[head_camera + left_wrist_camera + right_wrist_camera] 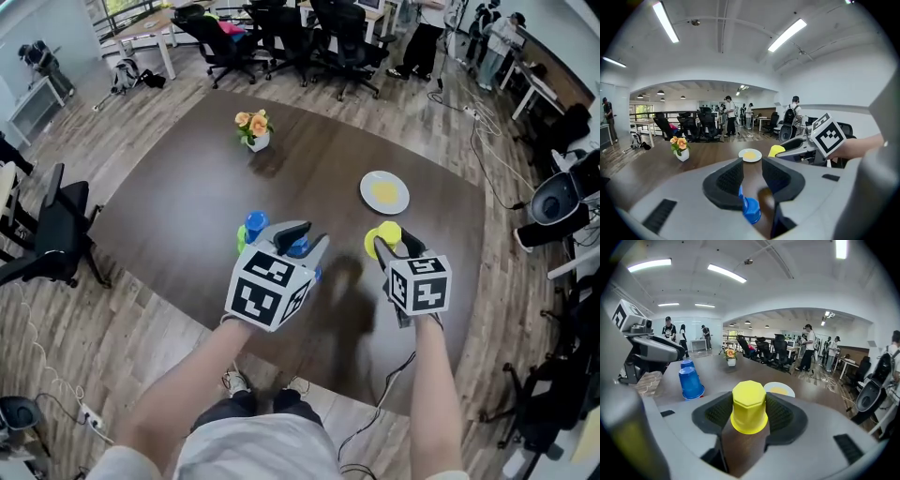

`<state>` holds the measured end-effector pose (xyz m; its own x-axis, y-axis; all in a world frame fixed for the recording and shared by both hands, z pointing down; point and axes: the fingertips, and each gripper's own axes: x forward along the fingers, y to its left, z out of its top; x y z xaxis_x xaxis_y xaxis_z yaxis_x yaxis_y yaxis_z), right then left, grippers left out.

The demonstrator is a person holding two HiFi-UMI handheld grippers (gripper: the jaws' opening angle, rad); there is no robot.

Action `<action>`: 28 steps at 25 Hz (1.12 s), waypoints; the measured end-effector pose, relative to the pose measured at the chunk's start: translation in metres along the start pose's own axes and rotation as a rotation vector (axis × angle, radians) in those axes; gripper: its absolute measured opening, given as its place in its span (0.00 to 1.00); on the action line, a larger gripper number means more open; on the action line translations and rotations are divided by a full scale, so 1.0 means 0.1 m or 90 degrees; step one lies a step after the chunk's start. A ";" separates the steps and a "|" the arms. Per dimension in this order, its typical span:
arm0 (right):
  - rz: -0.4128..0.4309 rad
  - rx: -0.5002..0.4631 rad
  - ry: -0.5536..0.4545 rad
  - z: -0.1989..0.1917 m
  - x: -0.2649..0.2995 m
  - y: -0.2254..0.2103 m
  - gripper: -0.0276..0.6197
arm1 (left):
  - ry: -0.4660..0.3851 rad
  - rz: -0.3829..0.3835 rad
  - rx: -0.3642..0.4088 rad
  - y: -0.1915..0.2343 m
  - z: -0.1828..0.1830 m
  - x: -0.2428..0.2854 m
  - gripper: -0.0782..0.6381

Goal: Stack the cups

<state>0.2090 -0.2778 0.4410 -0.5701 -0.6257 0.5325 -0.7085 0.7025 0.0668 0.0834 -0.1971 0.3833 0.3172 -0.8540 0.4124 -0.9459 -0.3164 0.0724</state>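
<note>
So, cup count first: I get three for sure. One yellow cup (749, 406) is upside down, sitting right between the jaws of the right gripper (396, 251). The pads are clamped against its sides, so that one is gripped. Can't tell if its rim is clear of the table (187, 206) or not.

Then two blue ones, also upside down, off to the left of the yellow one in the right gripper view: one blue cup (690, 383) up front and a second blue cup (686, 364) just behind it, both standing on the table. In the head view there's also a sliver of green (241, 240) tucked against the blue, too little of it showing to say what it is.

The left gripper (752, 164) is above the blue pair with its jaws apart. Its own view shows bare table through the gap and a bit of blue low down under the left jaw, so nothing is pinched there.

Further out on the table: one white plate (366, 187) with a yellow middle, beyond the yellow cup, and one little vase of orange flowers (255, 131) well apart from everything else. Black office chairs (56, 234) and a few people stand around the room.
</note>
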 end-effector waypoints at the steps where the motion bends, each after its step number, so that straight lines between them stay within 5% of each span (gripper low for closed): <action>1: 0.001 -0.004 -0.003 0.07 -0.02 0.07 0.39 | -0.004 0.003 0.000 0.06 0.01 -0.06 0.28; 16: 0.058 -0.060 -0.047 0.98 0.02 1.03 0.39 | 0.003 0.050 -0.016 0.80 -0.30 -0.64 0.28; 28: 0.122 -0.097 -0.038 1.18 0.30 1.81 0.39 | 0.020 0.045 -0.038 0.98 -0.61 -0.84 0.28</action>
<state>0.0145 -0.2098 0.3697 -0.7142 -0.4922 0.4977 -0.5174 0.8501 0.0982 -0.0402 -0.1307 0.4108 0.2484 -0.8596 0.4464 -0.9685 -0.2298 0.0964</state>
